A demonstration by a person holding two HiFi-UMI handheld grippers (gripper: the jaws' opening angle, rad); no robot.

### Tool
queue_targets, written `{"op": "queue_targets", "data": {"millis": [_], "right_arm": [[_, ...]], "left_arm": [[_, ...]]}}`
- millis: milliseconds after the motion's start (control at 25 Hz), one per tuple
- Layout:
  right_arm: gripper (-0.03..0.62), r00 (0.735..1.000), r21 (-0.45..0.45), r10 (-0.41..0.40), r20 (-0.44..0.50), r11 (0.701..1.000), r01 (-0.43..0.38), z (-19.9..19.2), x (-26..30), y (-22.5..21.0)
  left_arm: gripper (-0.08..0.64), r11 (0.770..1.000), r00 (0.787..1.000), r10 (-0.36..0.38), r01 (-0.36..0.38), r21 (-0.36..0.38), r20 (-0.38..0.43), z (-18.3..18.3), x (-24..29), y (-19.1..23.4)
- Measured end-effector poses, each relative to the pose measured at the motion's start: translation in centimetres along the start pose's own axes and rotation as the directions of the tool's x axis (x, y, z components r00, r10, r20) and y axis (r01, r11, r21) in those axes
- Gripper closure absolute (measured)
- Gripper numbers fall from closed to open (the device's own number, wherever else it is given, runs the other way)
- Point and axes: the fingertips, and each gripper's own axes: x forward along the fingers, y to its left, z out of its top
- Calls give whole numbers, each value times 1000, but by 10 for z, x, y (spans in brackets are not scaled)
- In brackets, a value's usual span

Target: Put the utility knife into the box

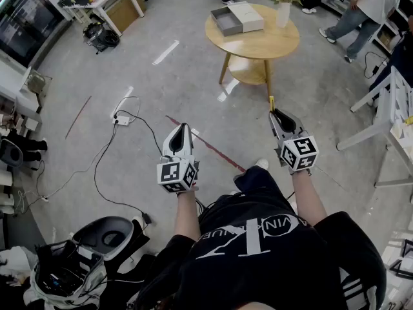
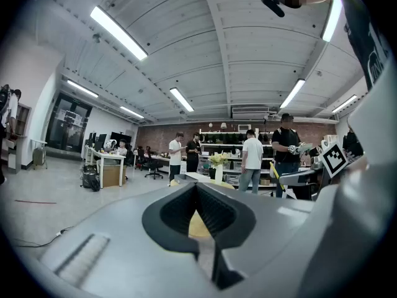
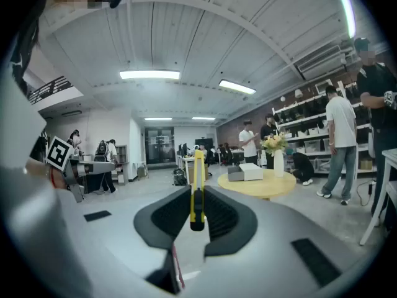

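Note:
My right gripper (image 1: 273,112) is shut on a yellow utility knife (image 3: 197,188), whose tip (image 1: 271,102) pokes out past the jaws in the head view. The grey box (image 1: 237,17) lies open on the round wooden table (image 1: 271,42) well ahead of both grippers; it also shows as a box (image 3: 244,172) on the table (image 3: 267,185) in the right gripper view. My left gripper (image 1: 181,129) hangs over the floor to the left, its jaws shut with nothing between them (image 2: 197,187).
A white vase with flowers (image 1: 283,4) stands on the table beside the box. Cables and a power strip (image 1: 122,119) lie on the floor at left. A white frame (image 1: 387,115) stands at right. Several people stand beyond the table.

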Motion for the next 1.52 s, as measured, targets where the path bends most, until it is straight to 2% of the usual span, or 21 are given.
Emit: {"op": "queue_targets", "data": {"millis": [560,840,1240,1520], "right_arm": [[518,1000,-10,6,8,1000,-6,3,-1,8],[517,1000,3,-23,17,1000,23,7,0,-11],[517,1000,29,3,7,1000,-3,20,87,-38],[517,1000,39,19,-2,999,-19,38,146,-82]], "left_arm": [[554,1000,1000,6,-6,-21,11,0,-4,6],[554,999,1000,-1,2,-36,8,3,12,9],[554,998,999,51,-52,-46,-9,12,73,61],[554,998,998,61,-61,-34,-16,26,137,72]]}}
